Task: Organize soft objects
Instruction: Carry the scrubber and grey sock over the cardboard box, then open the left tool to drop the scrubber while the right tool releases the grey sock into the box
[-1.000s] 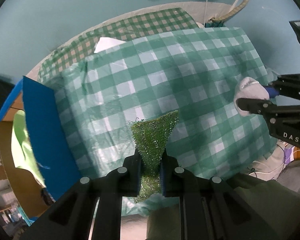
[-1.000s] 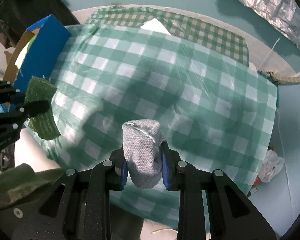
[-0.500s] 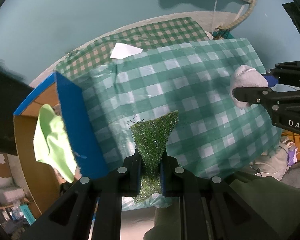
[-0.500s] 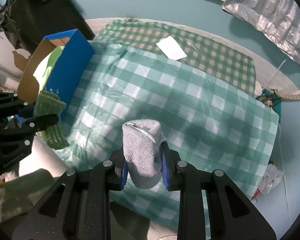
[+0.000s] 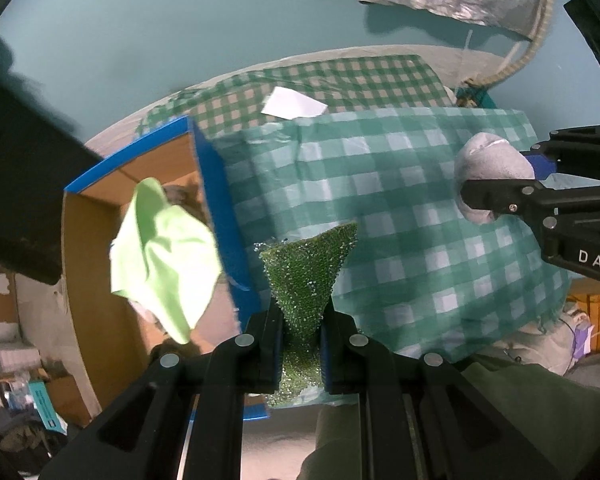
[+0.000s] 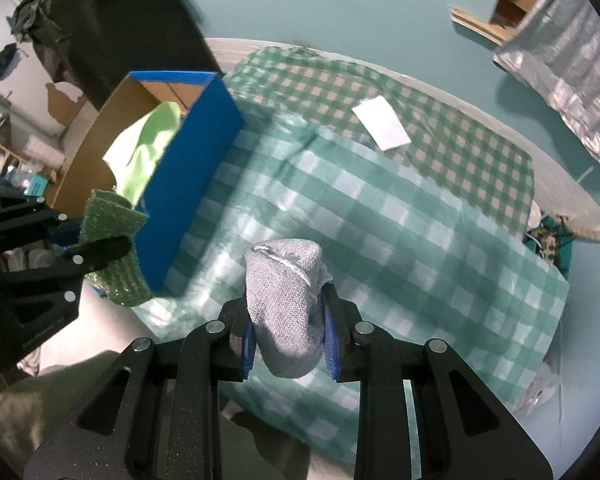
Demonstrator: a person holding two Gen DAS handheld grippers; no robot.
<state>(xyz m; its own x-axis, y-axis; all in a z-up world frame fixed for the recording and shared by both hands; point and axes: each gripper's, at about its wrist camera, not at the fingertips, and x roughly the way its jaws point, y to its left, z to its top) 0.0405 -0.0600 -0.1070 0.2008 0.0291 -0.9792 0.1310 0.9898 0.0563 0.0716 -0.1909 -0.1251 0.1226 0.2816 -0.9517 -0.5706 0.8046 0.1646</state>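
left gripper (image 5: pixel 300 336) pinches a green scrubber (image 5: pixel 306 276); right gripper (image 6: pixel 288 344) clamps a grey sock (image 6: pixel 286 304). below, a checked cloth (image 6: pixel 380 216) on teal floor (image 6: pixel 340 4), a blue box (image 6: pixel 188 164) beside it.

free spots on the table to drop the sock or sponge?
The light green checked cloth is bare from the blue box across to its far right edge. The darker checked cloth behind holds only a white paper. The box is crowded with a lime cloth.
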